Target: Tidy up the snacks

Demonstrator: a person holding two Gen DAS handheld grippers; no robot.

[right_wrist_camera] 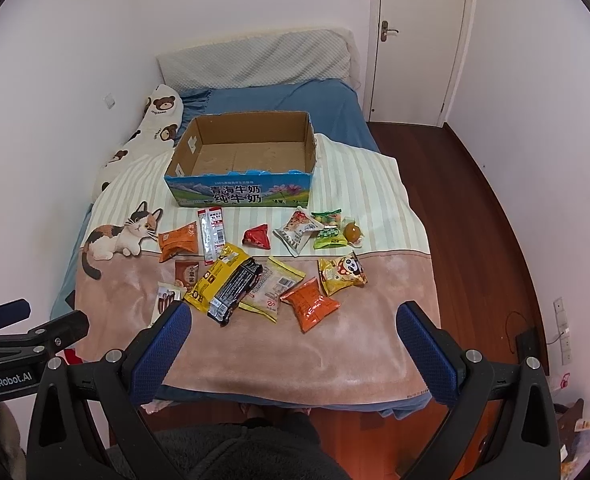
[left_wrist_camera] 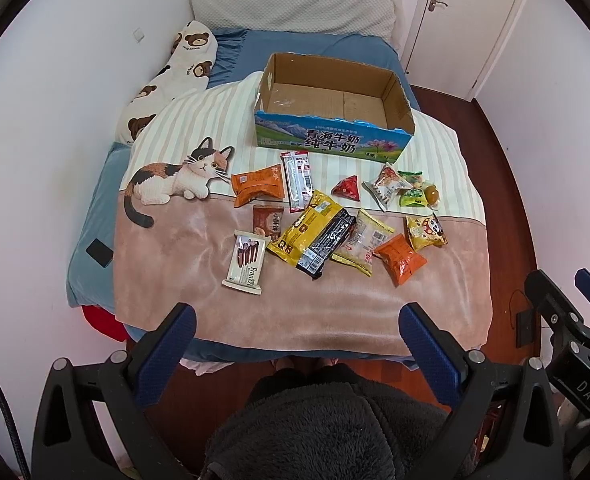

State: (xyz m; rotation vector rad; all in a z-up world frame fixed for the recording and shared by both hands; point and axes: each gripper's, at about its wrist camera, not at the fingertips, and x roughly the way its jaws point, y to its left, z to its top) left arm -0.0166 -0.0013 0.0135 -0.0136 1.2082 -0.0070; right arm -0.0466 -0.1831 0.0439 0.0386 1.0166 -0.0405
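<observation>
Several snack packets lie scattered on a cat-print blanket (left_wrist_camera: 199,264) on the bed: an orange pack (left_wrist_camera: 258,185), a yellow bag (left_wrist_camera: 304,229), a red triangular pack (left_wrist_camera: 348,189) and a white wafer pack (left_wrist_camera: 245,257). Behind them stands an empty cardboard milk box (left_wrist_camera: 331,100) (right_wrist_camera: 243,156). My left gripper (left_wrist_camera: 297,316) hangs open above the bed's near edge, holding nothing. My right gripper (right_wrist_camera: 293,314) is likewise open and empty, just short of an orange packet (right_wrist_camera: 310,304).
The bed stands against the left wall, with a bear-print pillow (left_wrist_camera: 175,76) and a grey pillow (left_wrist_camera: 291,10) at its head. Wood floor (right_wrist_camera: 487,216) and a white door (right_wrist_camera: 415,40) lie to the right. A person's dark fleece sleeve (left_wrist_camera: 327,432) fills the foreground. A black phone (left_wrist_camera: 99,253) rests on the sheet.
</observation>
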